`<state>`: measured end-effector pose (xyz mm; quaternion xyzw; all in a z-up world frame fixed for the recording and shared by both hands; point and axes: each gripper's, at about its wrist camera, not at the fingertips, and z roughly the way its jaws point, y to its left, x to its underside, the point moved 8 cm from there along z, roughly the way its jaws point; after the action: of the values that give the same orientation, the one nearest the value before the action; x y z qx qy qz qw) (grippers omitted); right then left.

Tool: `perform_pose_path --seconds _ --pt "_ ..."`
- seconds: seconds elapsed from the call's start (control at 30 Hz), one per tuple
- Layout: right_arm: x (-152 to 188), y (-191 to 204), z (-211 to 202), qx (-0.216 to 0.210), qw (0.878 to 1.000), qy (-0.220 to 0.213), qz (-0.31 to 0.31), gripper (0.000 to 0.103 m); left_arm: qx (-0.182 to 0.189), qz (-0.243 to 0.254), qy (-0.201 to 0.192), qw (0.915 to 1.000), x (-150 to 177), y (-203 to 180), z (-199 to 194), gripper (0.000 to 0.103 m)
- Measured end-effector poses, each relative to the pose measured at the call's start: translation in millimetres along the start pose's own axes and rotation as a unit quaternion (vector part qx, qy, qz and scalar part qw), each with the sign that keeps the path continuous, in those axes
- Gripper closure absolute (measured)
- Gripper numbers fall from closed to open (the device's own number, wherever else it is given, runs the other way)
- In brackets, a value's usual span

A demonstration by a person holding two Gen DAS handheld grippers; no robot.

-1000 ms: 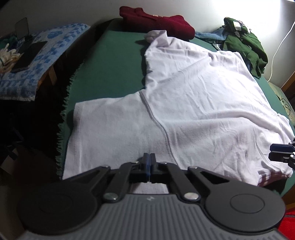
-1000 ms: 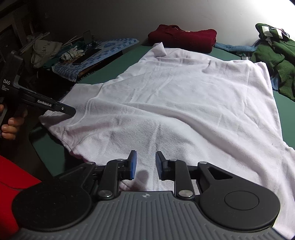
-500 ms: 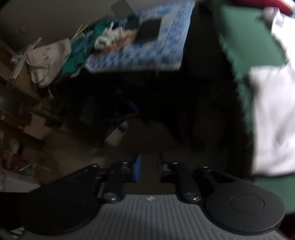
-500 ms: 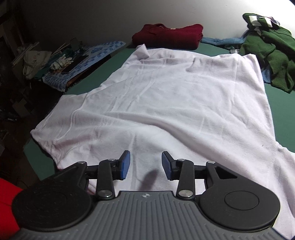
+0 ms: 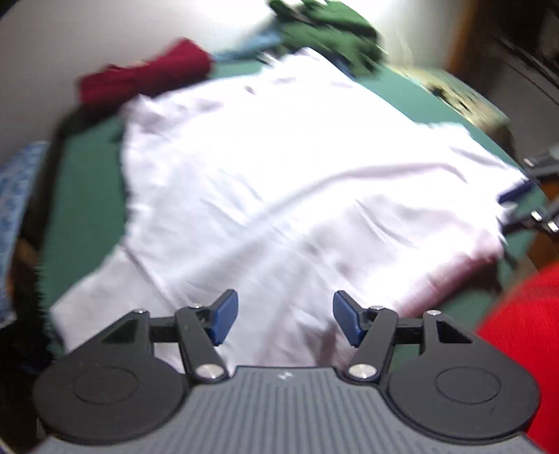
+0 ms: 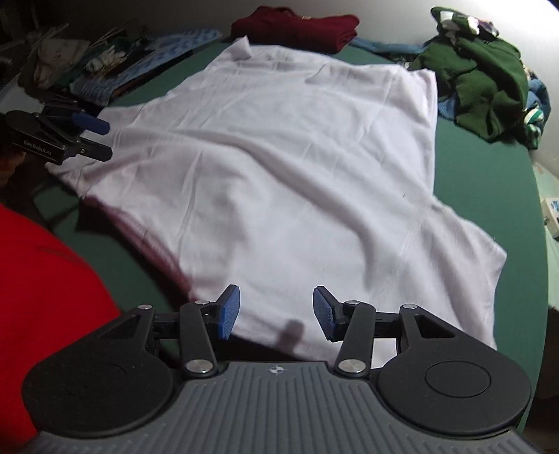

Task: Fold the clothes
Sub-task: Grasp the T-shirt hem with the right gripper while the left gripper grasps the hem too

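Left gripper (image 5: pixel 284 319) has swung back from the side clutter; both sets of fingers have widened.

Left wrist view, blurred: fingers wide apart, empty, over the near edge of the white shirt (image 5: pixel 279 181) lying flat on the green worktop (image 5: pixel 84 195). Right wrist view: right gripper (image 6: pixel 276 312) likewise wide, empty, at the shirt's near hem; maroon garment (image 6: pixel 297 26) beyond it. Judgement: take matching edge points and lift evenly.
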<state>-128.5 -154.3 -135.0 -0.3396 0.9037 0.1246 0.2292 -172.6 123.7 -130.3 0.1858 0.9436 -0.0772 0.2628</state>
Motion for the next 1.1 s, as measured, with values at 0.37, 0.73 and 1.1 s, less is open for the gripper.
perform_pose_path --seconds 0.37,0.73,1.1 --pt "14 13 26 0.024 0.997 -0.026 -0.075 0.049 -0.003 0.107 0.063 0.9923 30 -36 4 0.030" --pt "17 18 22 -0.018 0.996 -0.016 -0.088 0.097 0.002 0.075 0.044 0.9962 26 -37 7 0.103" --pt "36 34 18 -0.069 0.989 0.058 -0.114 0.096 0.062 0.074 0.099 0.9904 49 -48 -3 0.103"
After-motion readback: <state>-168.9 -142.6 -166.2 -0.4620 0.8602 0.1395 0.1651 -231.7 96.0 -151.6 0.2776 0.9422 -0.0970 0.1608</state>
